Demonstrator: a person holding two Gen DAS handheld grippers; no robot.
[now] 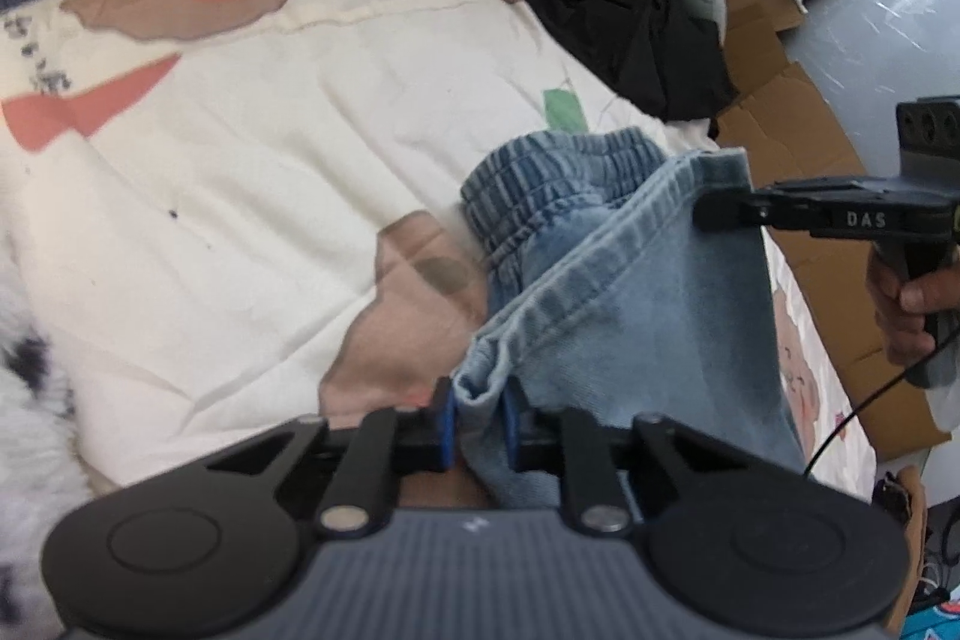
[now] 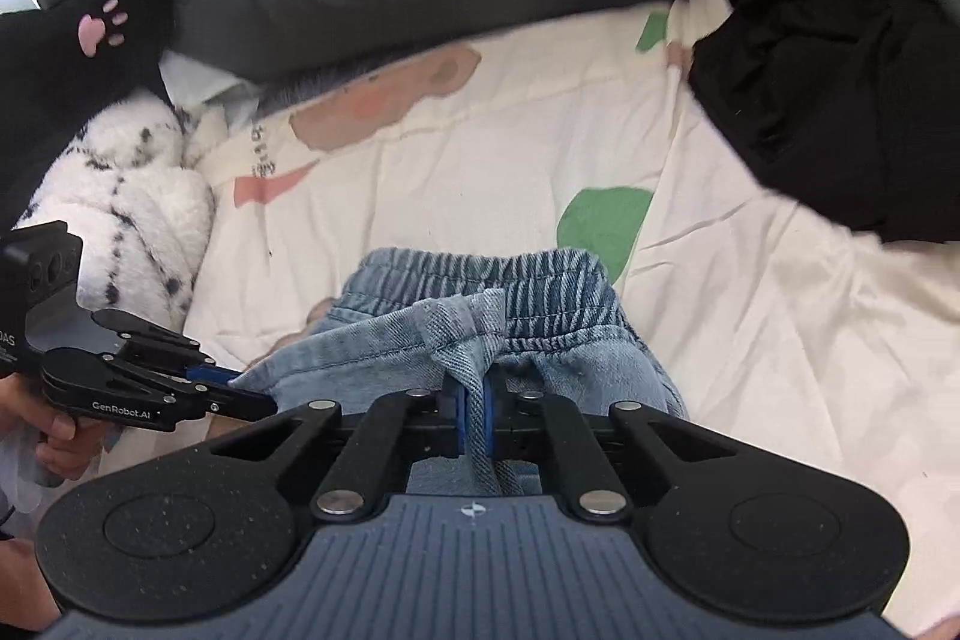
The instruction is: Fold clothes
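Both claws, left claw (image 1: pixel 478 415) and right claw (image 2: pixel 474 415), were clenched on the jeans' (image 1: pixel 630 280) hem, waistband at 12 o'clock; folding had barely begun.

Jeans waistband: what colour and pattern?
The jeans waistband is blue denim with fine vertical gathered stripes, darker than the pale legs. Clearest in the right wrist view.

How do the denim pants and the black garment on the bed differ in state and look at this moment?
The denim pants are pale blue with a gathered elastic waistband; the black garment is plain and dark. The pants are pinched by the left gripper and the right gripper; the black garment lies untouched. The pants sit close to the cameras, the black garment farther back at the bed's edge. Both rest on the cream patterned bedcover.
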